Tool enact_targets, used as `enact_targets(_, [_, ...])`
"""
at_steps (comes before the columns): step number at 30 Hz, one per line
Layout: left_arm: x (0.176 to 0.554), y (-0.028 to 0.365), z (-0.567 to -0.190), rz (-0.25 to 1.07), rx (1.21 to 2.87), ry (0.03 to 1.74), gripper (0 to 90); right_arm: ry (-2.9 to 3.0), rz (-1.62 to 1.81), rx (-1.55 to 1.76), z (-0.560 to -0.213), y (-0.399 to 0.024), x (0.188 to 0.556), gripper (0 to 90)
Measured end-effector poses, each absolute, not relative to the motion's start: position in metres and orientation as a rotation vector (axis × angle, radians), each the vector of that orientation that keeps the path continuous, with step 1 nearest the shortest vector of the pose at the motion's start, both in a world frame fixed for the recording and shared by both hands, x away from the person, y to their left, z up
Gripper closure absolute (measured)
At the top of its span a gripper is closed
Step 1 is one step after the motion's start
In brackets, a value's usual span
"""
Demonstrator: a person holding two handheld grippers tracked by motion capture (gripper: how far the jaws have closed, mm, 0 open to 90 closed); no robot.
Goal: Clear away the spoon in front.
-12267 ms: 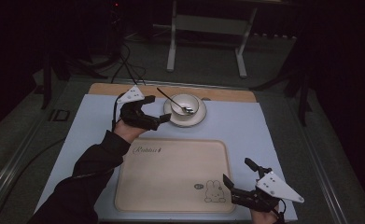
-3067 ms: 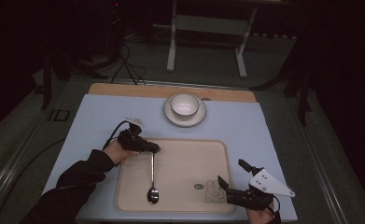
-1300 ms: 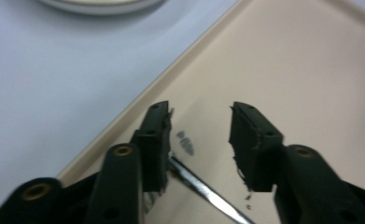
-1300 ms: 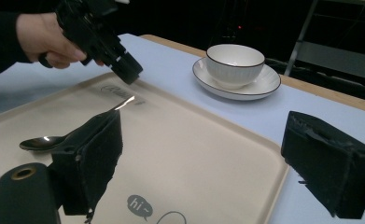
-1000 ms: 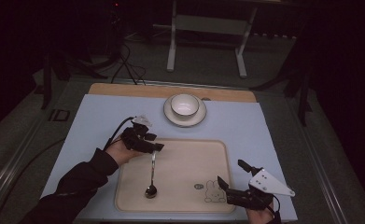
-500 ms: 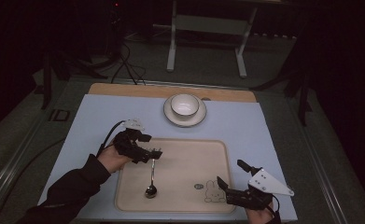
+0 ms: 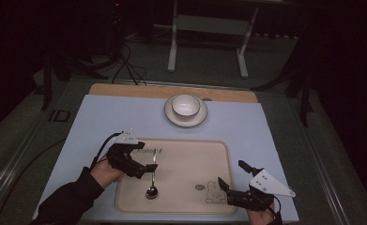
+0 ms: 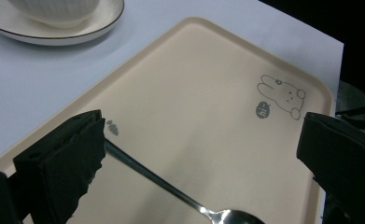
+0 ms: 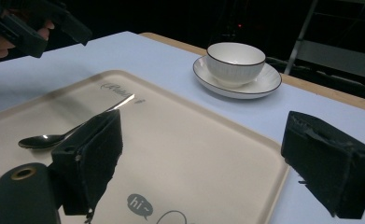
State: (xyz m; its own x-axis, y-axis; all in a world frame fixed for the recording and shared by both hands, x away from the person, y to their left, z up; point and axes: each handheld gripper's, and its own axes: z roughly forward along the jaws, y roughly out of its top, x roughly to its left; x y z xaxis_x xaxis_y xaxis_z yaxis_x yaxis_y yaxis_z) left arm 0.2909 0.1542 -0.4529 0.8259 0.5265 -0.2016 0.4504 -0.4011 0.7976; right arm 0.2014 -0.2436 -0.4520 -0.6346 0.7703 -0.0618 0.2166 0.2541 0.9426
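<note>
A metal spoon [image 7: 151, 180] lies on the beige tray [image 7: 186, 164], its bowl toward the person. My left gripper [image 7: 146, 169] hovers open over the spoon's handle at the tray's left edge. In the left gripper view the spoon [image 8: 171, 186] lies free on the tray [image 8: 208, 84] between the wide-apart jaws of the left gripper [image 8: 203, 126]. My right gripper [image 7: 232, 174] is open and empty at the tray's near right corner, by the rabbit drawing [image 7: 215, 192]. In the right gripper view the spoon [image 9: 68, 133] lies beyond the right gripper [image 9: 208, 140], with the left gripper [image 9: 31, 23] farther off.
A white bowl [image 7: 186, 104] stands on a saucer [image 7: 186, 123] behind the tray, on the light blue mat [image 7: 101, 122]. A wooden board's edge [image 7: 125, 89] runs along the back. Dark floor, cables and a metal stand lie beyond the table.
The left gripper has let go of the spoon and drawn back toward the person. The spoon now lies flat on the tray. The right gripper has stayed put.
</note>
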Motion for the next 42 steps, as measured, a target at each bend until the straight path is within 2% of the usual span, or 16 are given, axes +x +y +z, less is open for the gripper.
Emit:
enact_targets(9, [0.277, 0.165, -0.46, 0.175, 2.022, 0.727, 1.7, 2.008, 1.379, 0.89, -0.452, -0.244, 0.201, 12.6])
enact_targets(35, [0.251, 0.207, -0.489, 0.232, 1.93, 0.807, 0.6, 2.011, 1.379, 0.893, -0.453, -0.243, 0.202, 12.6])
enact_targets(42, [0.246, 0.213, -0.489, 0.301, 1.893, 0.788, 0.7, 2.014, 1.383, 0.902, -0.453, -0.245, 0.202, 12.5])
